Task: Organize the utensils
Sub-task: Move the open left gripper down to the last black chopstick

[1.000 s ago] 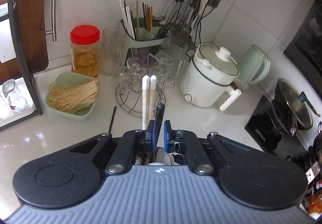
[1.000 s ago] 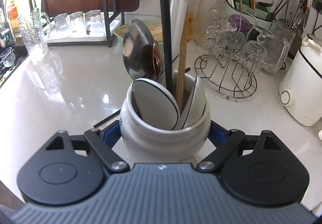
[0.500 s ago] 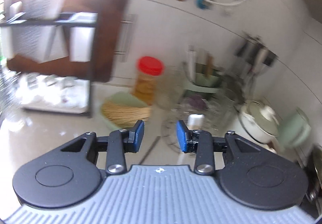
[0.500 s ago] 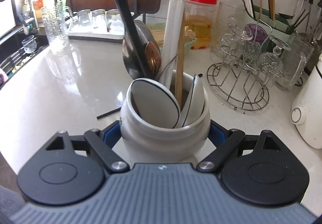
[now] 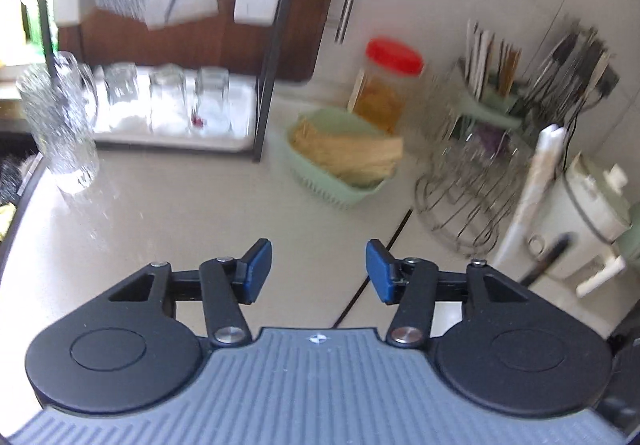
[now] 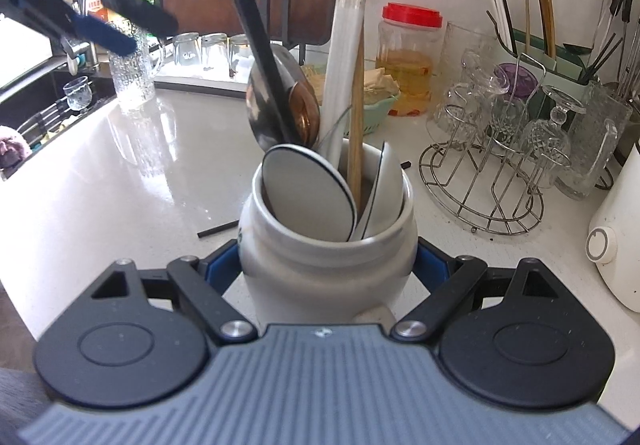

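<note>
Left wrist view, blurred. The left gripper [image 5: 319,271] fills the lower half of the frame; its blue pads have just been opening and now stand apart with nothing between them, only bare pale countertop [image 5: 180,205]. A single thin black chopstick [image 5: 374,273] lies on the counter, running from the lower centre up toward the right, likely the next piece to collect. Behind it, at centre right, sit a mint-green plastic basket of pale sticks [image 5: 344,161] and a clear red-lidded jar [image 5: 384,85]. At the far right edge a pair of long white chopsticks [image 5: 532,189] leans upward, probably those in the crock.

Right wrist view, sharp. The right gripper [image 6: 326,265] is clamped on a squat white ceramic crock [image 6: 326,257] at lower centre, seemingly to steady it while utensils go in. Inside stand two white ceramic spoons with dark rims [image 6: 310,201], a steel ladle with a dark handle [image 6: 280,113], the white chopsticks and a wooden chopstick [image 6: 357,125].

This view shows the crock's contents, which the left view misses, and catches the left gripper as a dark blur in the upper left. A wire glass-drying rack [image 6: 500,173] stands to the right. The stray black chopstick shows only as short ends either side of the crock; its full length is plain in the left view alone.
</note>
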Available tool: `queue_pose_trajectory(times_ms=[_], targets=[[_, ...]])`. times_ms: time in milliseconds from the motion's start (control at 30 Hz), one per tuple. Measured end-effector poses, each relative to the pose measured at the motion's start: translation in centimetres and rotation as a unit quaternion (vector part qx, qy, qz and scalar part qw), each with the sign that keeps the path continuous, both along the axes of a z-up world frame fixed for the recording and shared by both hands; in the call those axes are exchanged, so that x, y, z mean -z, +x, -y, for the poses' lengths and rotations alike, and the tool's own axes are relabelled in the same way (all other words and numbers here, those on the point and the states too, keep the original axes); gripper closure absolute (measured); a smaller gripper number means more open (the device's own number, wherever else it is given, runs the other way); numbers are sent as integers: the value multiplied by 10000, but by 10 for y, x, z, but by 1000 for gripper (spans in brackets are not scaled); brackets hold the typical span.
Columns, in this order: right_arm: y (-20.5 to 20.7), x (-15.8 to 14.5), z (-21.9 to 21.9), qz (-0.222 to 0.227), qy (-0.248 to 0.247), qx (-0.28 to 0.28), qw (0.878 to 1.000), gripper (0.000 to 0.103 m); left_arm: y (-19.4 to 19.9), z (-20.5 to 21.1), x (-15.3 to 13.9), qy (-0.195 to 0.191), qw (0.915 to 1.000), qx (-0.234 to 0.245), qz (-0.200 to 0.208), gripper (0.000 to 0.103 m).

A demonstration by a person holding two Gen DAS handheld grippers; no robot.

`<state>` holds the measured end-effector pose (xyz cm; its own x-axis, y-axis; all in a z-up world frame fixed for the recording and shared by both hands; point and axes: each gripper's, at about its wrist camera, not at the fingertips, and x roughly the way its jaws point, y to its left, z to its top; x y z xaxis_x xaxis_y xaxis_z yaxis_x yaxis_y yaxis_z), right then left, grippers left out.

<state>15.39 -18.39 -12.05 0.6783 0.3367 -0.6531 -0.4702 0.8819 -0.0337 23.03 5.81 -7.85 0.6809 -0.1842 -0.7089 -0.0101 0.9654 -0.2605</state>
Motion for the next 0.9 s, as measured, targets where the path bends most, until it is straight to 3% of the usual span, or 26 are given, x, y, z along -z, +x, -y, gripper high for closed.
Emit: queue_pose_trajectory(times_ms=[200, 467, 733, 900], targets=[[0, -1, -1, -8, -18, 53, 10000, 12, 40, 8, 32, -104, 9976, 632, -264, 45], [-4, -2, 4, -46, -65, 114, 9999, 12, 93, 47, 64, 186, 9856, 1618, -449, 45], [-10, -3, 16, -91, -110, 78, 9999, 12, 138, 88, 94, 113, 9764, 2013, -770, 45], [-10, -3, 17, -92, -94, 107, 9999, 12, 156, 118, 100, 271, 9714, 2254, -698, 47]])
